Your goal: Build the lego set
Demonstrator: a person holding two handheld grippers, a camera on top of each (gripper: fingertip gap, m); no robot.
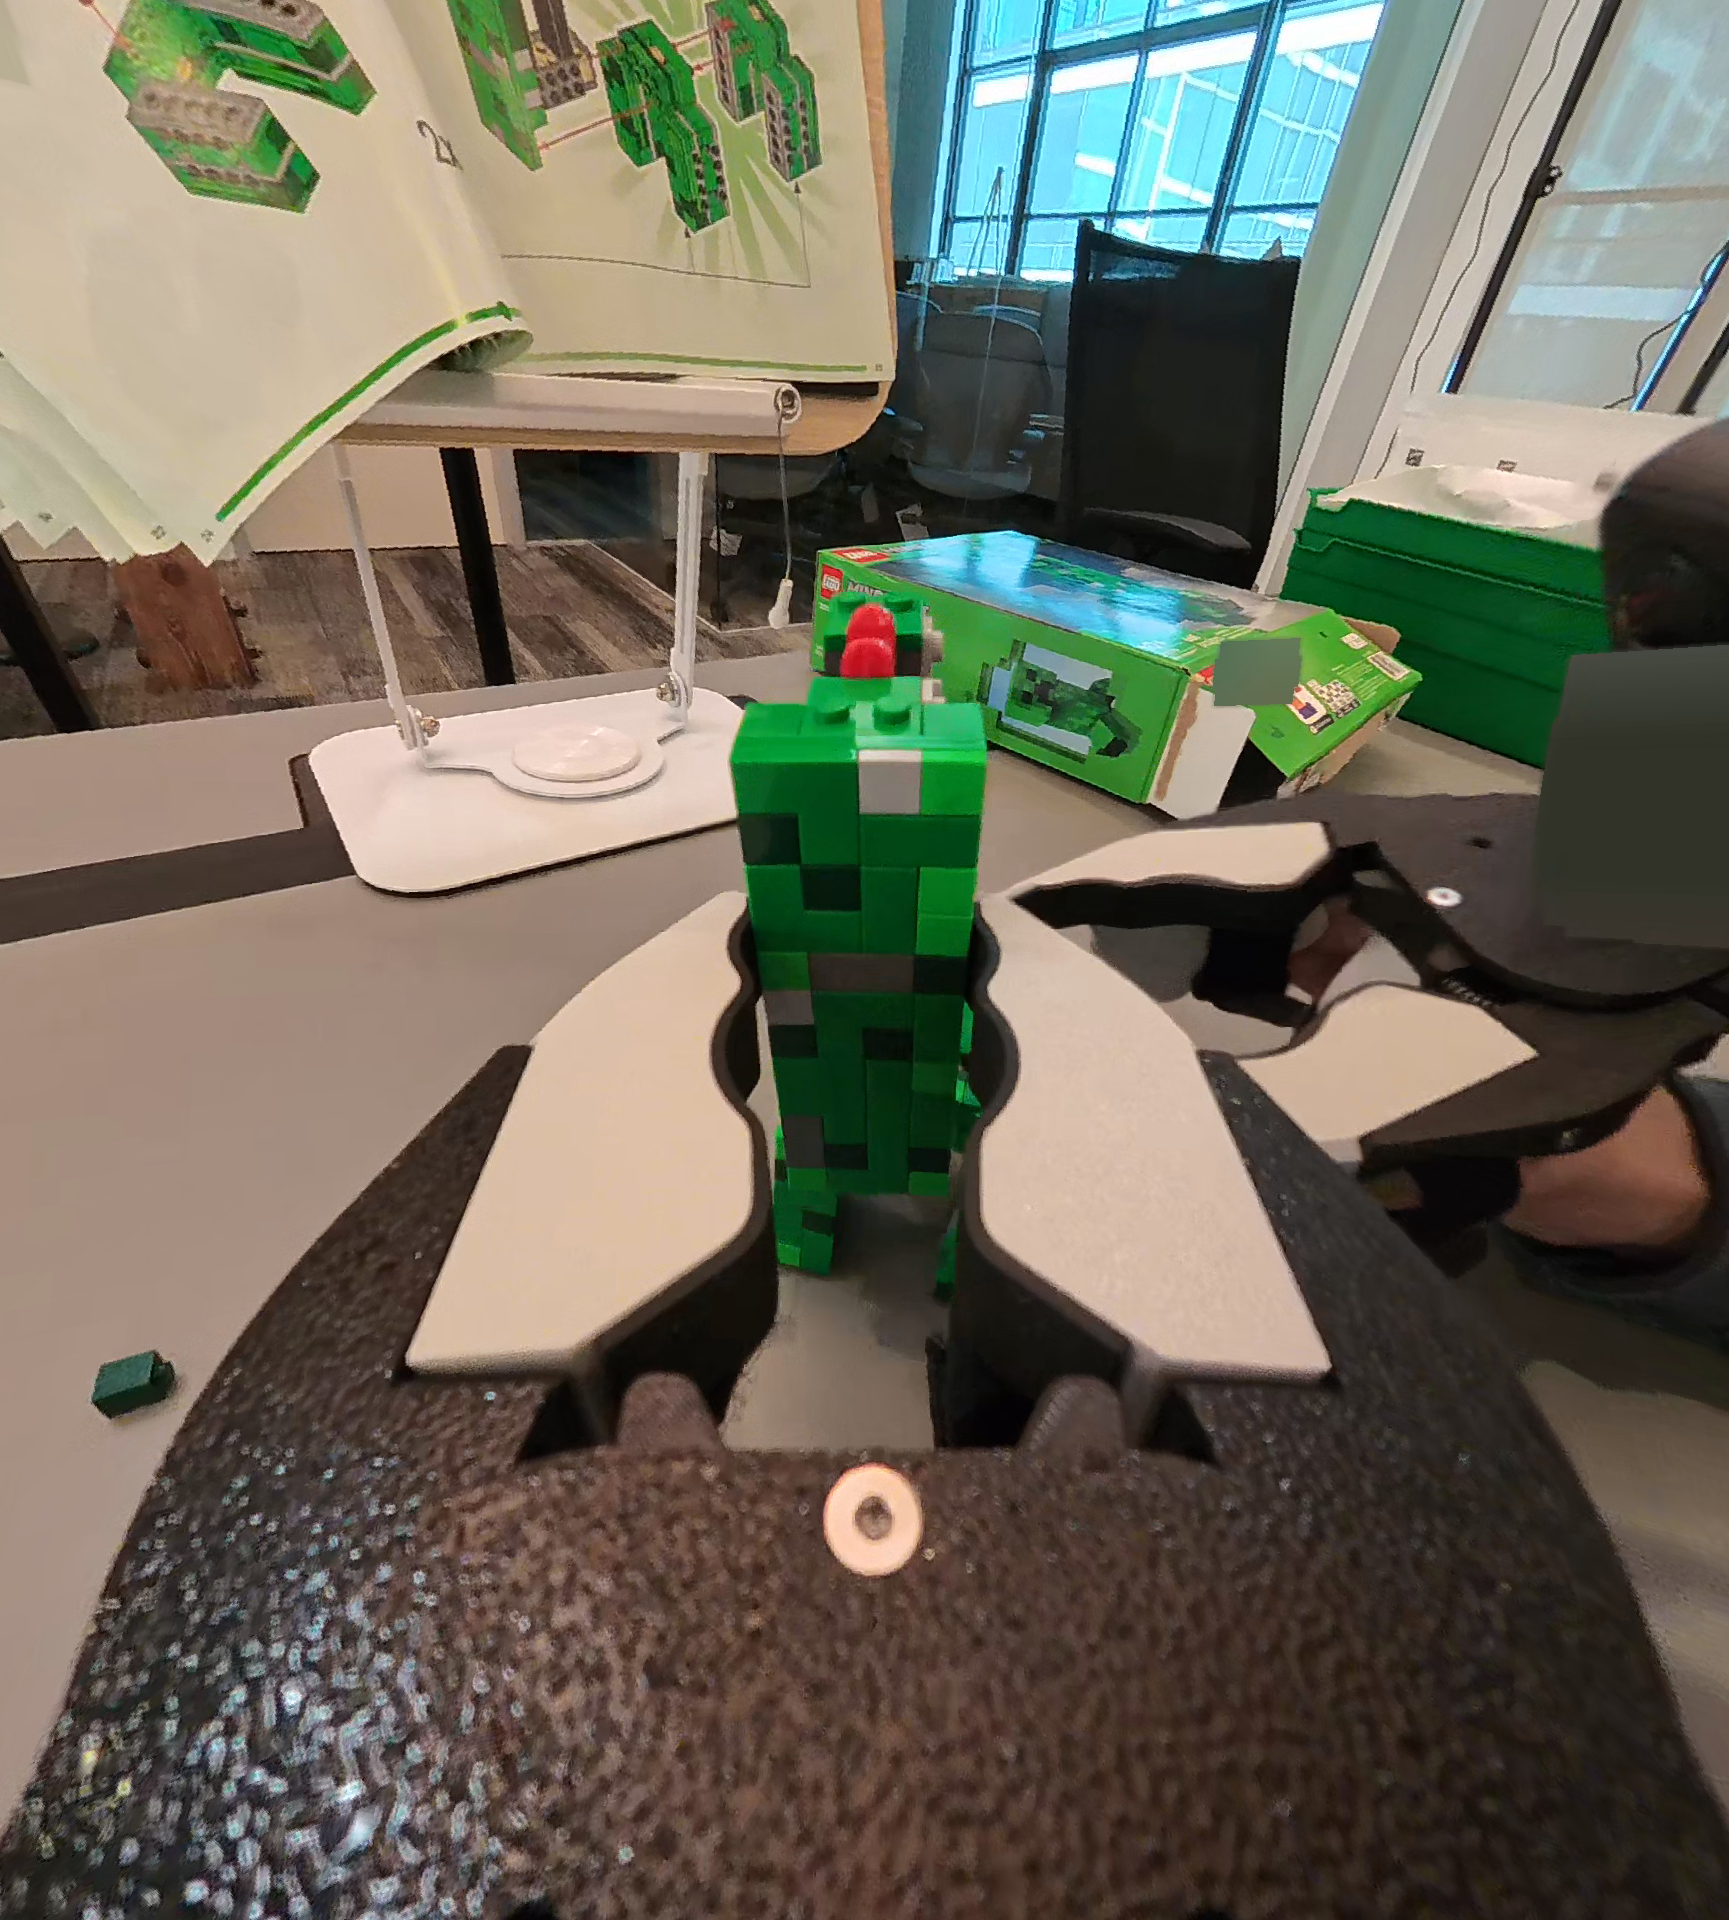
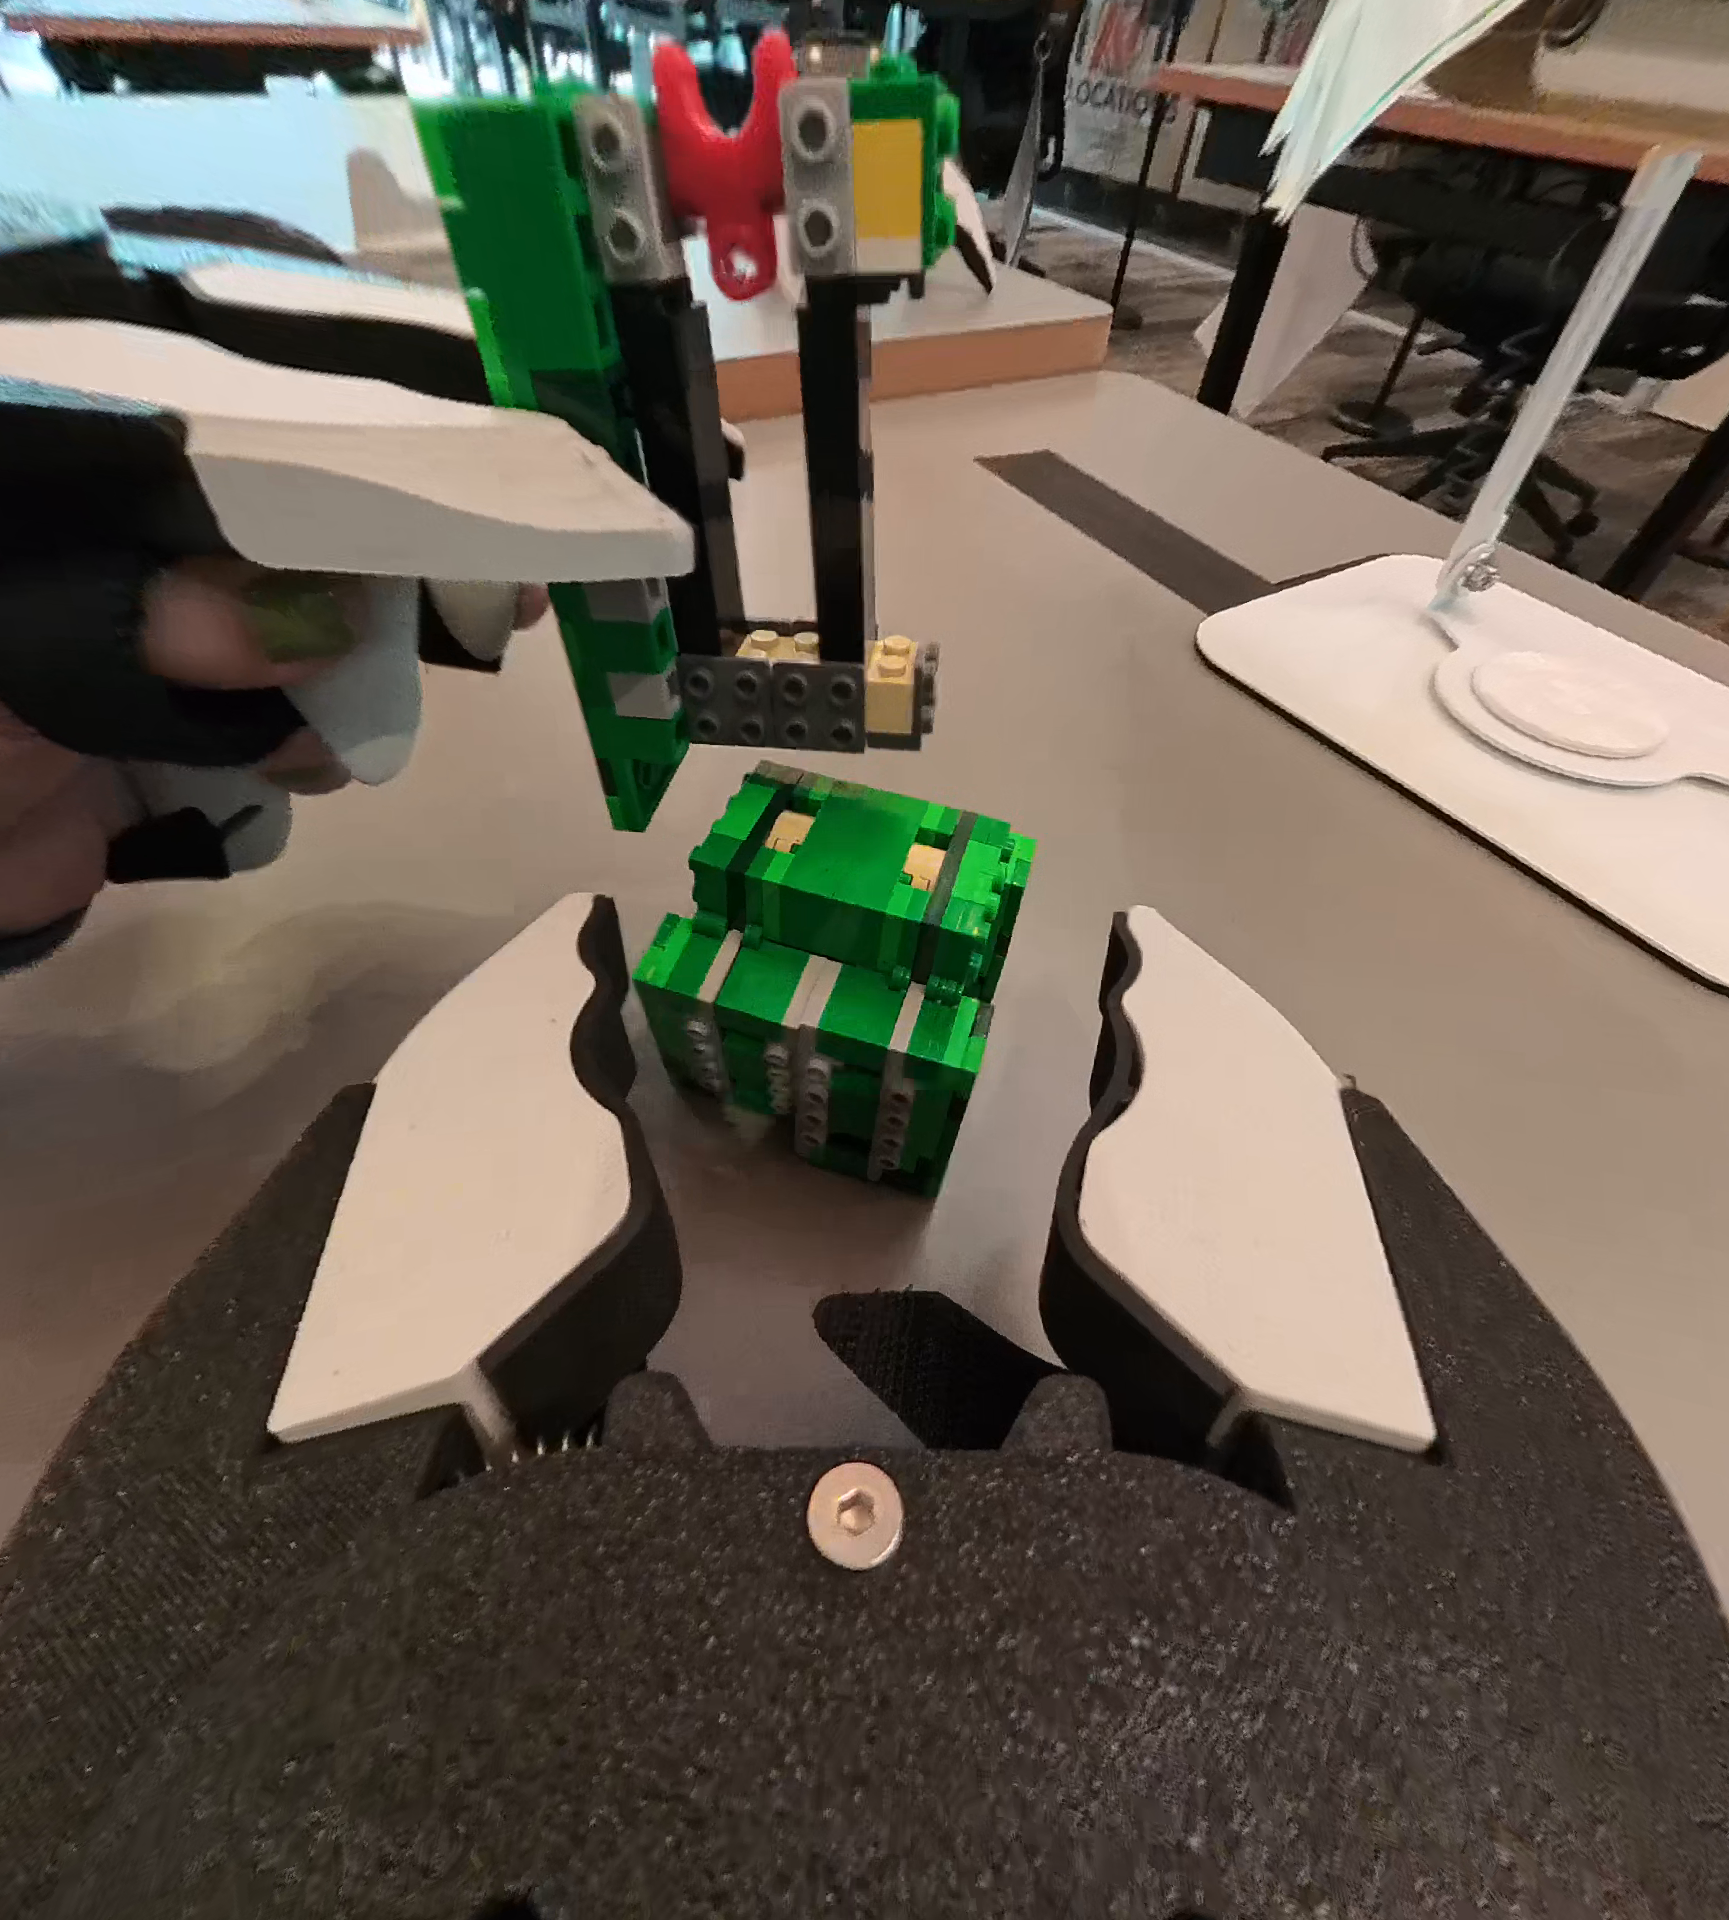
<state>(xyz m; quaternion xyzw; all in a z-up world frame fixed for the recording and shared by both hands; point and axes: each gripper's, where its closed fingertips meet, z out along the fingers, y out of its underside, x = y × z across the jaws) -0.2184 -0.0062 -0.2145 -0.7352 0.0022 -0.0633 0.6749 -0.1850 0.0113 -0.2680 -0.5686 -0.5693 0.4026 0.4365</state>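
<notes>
Green tower (image 1: 860,987) hangs pinched in the left gripper (image 1: 865,1049) above the block (image 2: 829,987) on the table (image 2: 1255,1039); the right gripper (image 2: 860,997) is spread around it. Misaligned studs could jam or tip the block.

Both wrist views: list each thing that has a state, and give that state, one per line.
Left gripper: shut on the tall green body, held off the table.
Tall green body: upright, back side open.
Right gripper: open, empty, around the green block.
Green block: resting on the table, not gripped.
Set box: lying flat, end flap open.
Instruction booklet: open on its stand.
Loose dark green brick: lying on the table.
</notes>
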